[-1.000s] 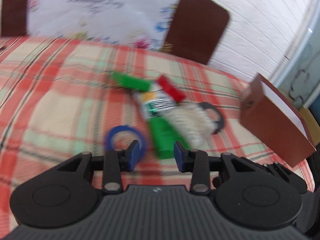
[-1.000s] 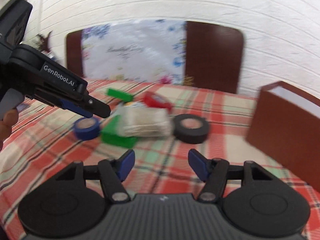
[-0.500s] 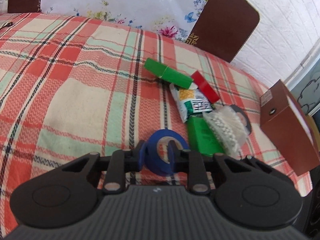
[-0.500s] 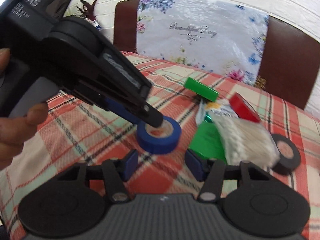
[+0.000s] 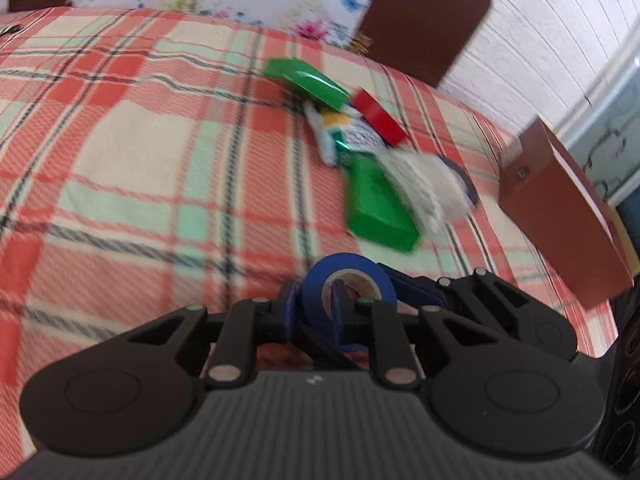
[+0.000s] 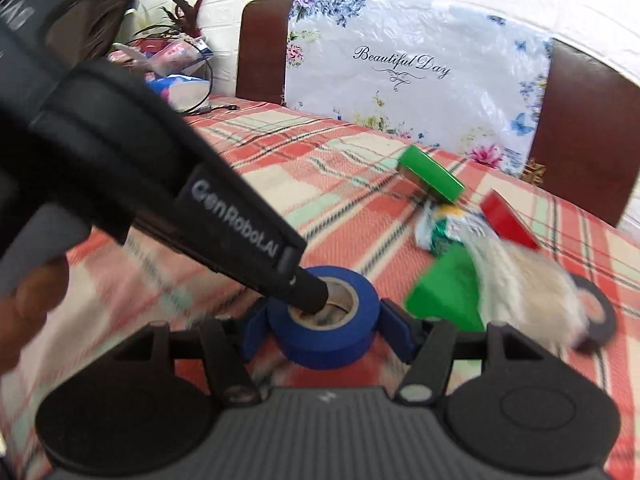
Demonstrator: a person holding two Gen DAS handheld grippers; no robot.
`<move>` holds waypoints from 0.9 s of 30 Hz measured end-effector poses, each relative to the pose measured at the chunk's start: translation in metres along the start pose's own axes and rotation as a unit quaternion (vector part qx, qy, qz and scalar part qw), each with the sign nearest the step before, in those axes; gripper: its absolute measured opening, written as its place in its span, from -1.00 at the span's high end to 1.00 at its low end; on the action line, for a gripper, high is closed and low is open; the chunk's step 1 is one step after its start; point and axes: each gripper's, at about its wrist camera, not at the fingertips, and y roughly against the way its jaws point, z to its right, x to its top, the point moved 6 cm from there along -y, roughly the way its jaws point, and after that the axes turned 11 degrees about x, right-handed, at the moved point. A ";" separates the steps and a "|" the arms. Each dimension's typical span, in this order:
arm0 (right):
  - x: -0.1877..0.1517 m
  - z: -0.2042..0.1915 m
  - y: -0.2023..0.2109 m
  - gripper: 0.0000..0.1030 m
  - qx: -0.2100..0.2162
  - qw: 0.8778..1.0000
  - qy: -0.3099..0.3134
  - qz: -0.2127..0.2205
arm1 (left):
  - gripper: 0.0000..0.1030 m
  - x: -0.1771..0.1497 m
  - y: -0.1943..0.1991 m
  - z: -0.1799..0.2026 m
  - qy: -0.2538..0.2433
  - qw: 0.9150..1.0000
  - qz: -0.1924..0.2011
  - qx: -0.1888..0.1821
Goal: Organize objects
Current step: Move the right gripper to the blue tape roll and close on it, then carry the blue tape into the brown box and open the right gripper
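A blue tape roll (image 5: 348, 280) (image 6: 324, 320) rests on the plaid tablecloth (image 5: 160, 160). My left gripper (image 5: 314, 308) is shut on its wall, one finger inside the hole and one outside. In the right wrist view the left gripper (image 6: 308, 294) reaches in from the left, a black fingertip in the hole. My right gripper (image 6: 326, 330) straddles the same roll, jaws opening, blue pads (image 6: 256, 328) close beside its sides. One right finger (image 5: 416, 294) shows behind the roll.
Further back lie two green boxes (image 5: 304, 80) (image 5: 378, 208), a red box (image 5: 378, 118), a snack packet (image 5: 348, 136), a bag of white swabs (image 5: 424, 188) and black tape (image 6: 596, 312). A brown box (image 5: 560, 216) stands on the right. A hand (image 6: 28, 300) holds the left gripper.
My left gripper came down and shut on the blue roll's wall. My right gripper swung left and forward until the roll sat between its pads.
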 end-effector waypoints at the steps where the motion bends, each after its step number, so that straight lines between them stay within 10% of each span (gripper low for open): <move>1: -0.007 0.004 0.010 -0.16 -0.004 1.000 -0.006 0.001 | 0.61 -0.004 0.002 0.013 -0.018 1.000 -0.001 0.002; 9: -0.046 0.089 0.108 -0.16 -0.125 0.987 -0.079 0.056 | 0.61 0.008 0.003 0.166 -0.148 0.987 0.015 -0.064; 18: -0.046 0.238 0.236 -0.16 -0.319 0.926 -0.126 0.158 | 0.61 0.054 0.010 0.360 -0.247 0.950 0.105 -0.159; 27: -0.082 0.314 0.251 -0.20 -0.341 0.914 -0.176 0.134 | 0.60 0.044 -0.028 0.415 -0.256 0.951 0.086 -0.153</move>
